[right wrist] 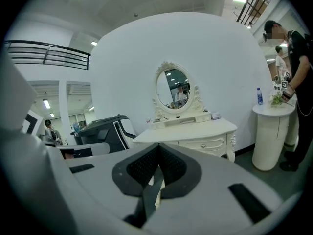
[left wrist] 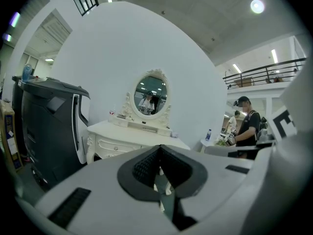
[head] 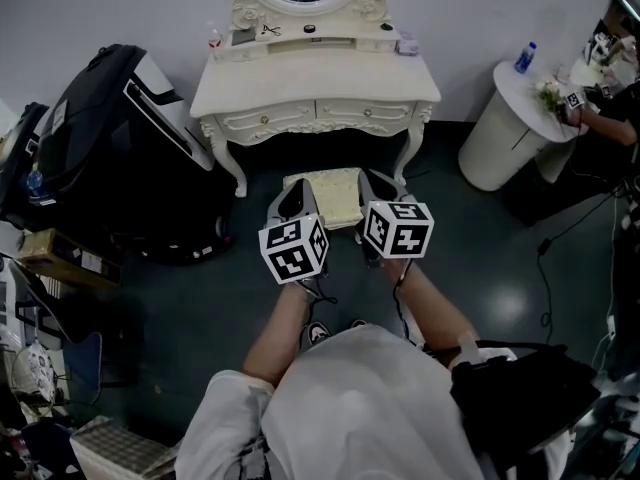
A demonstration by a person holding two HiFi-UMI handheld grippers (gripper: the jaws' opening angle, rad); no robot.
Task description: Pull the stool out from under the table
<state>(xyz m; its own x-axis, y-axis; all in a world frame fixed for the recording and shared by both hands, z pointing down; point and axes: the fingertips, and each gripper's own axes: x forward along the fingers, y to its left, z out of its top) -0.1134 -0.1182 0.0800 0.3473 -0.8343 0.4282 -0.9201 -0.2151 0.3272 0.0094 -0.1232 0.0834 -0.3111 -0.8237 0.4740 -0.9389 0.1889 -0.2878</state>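
A cream stool [head: 325, 196] with a padded square seat stands on the dark floor, partly under the front of the white dressing table [head: 315, 86]. My left gripper [head: 291, 202] hovers at the stool's left edge and my right gripper [head: 381, 189] at its right edge. Whether either touches the seat cannot be told. In the left gripper view the left gripper [left wrist: 160, 173] is shut, with only a thin slit between its dark pads. The right gripper [right wrist: 155, 174] looks the same in its own view, shut on nothing. Both views face the dressing table [left wrist: 132, 141] and its oval mirror [right wrist: 172, 89].
A large black and white machine [head: 115, 143] stands left of the table. A white round pedestal [head: 505, 123] with a bottle [head: 524, 57] stands at the right, and a person [head: 612, 93] is beside it. A cable [head: 545, 268] runs across the floor; boxes [head: 60, 256] sit at the far left.
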